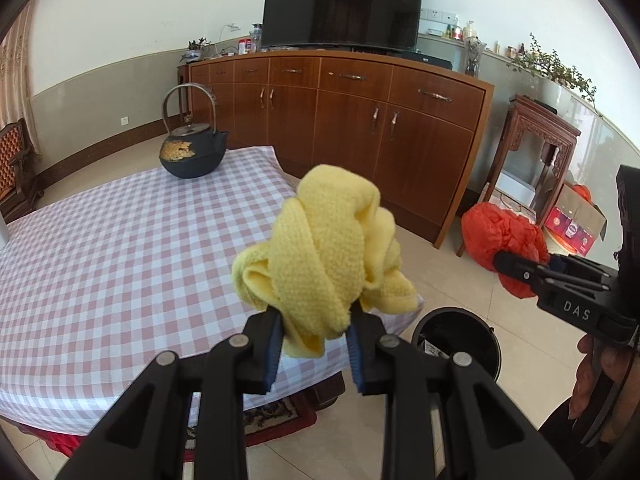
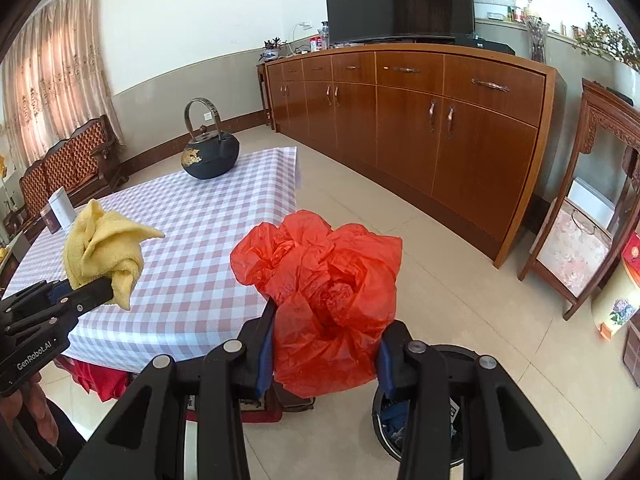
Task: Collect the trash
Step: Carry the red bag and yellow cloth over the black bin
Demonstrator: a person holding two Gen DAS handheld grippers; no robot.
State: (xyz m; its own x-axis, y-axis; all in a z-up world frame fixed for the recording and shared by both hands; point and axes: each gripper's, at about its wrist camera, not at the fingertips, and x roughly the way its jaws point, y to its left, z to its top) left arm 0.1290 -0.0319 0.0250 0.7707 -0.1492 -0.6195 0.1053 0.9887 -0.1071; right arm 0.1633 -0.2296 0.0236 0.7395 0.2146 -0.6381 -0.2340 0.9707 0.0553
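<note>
My left gripper point(image 1: 316, 340) is shut on a crumpled yellow cloth point(image 1: 324, 248), held above the near right corner of the checked table point(image 1: 120, 248). In the right wrist view that yellow cloth point(image 2: 102, 252) and the left gripper point(image 2: 108, 290) show at the left. My right gripper point(image 2: 324, 354) is shut on a bunched red plastic bag point(image 2: 324, 304); the same red plastic bag point(image 1: 504, 240) shows at the right of the left wrist view. A round black bin point(image 1: 456, 340) stands on the floor beside the table, below the grippers; the black bin point(image 2: 456, 412) holds some scraps.
A black iron teapot point(image 1: 192, 152) sits at the table's far corner. A long wooden sideboard point(image 1: 360, 120) with a television point(image 1: 344, 4) lines the wall. A carved side table point(image 1: 536, 152) and cardboard box point(image 1: 576, 224) stand at the right. Wooden chairs point(image 2: 72, 164) stand at the left.
</note>
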